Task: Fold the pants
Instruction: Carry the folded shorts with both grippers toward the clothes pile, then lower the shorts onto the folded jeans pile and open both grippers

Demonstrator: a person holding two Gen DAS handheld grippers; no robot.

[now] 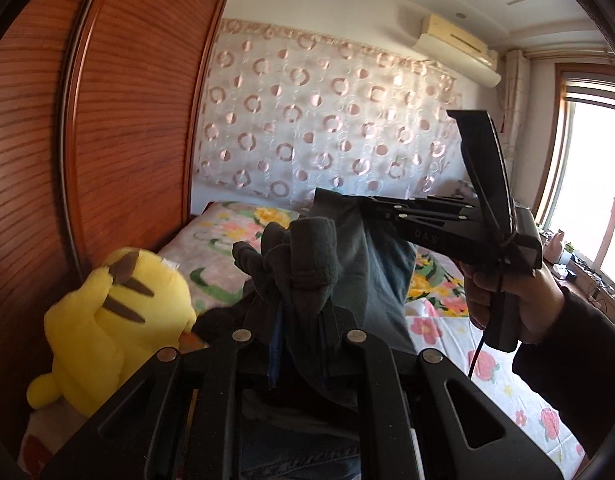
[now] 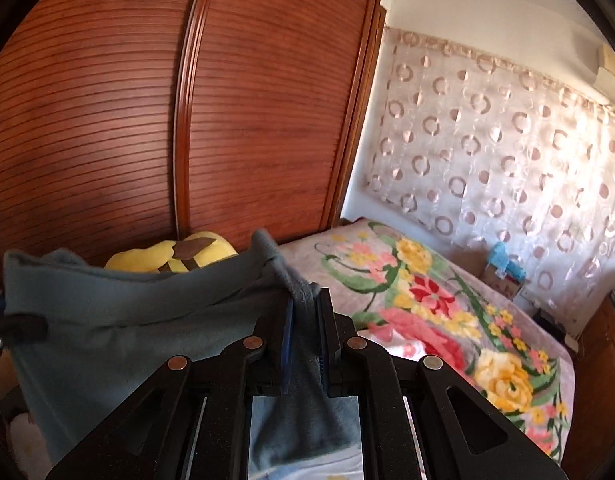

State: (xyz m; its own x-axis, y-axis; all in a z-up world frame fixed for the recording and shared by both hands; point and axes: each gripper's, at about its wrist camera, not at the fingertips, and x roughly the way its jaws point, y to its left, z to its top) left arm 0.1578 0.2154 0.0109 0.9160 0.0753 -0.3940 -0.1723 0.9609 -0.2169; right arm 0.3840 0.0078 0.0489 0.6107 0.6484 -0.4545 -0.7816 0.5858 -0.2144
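Both grippers have their jaws pinching the dark grey pants (image 2: 119,312), the left gripper (image 1: 297,312) on a bunched wad, the right gripper (image 2: 305,320) on an edge, cloth hanging in the air over the floral bed (image 2: 447,312). Past them sits a yellow plush toy (image 1: 111,320) by the wardrobe (image 2: 147,120). That lumpy left bite looks dodgy, so layers could slip and skew the fold.

Left claw (image 1: 295,320) clamping tight on gathered cloth, right claw (image 2: 305,332) pinching cloth too, a hand (image 1: 503,300) gripping its handle

"DAS" on right gripper (image 1: 349,210)
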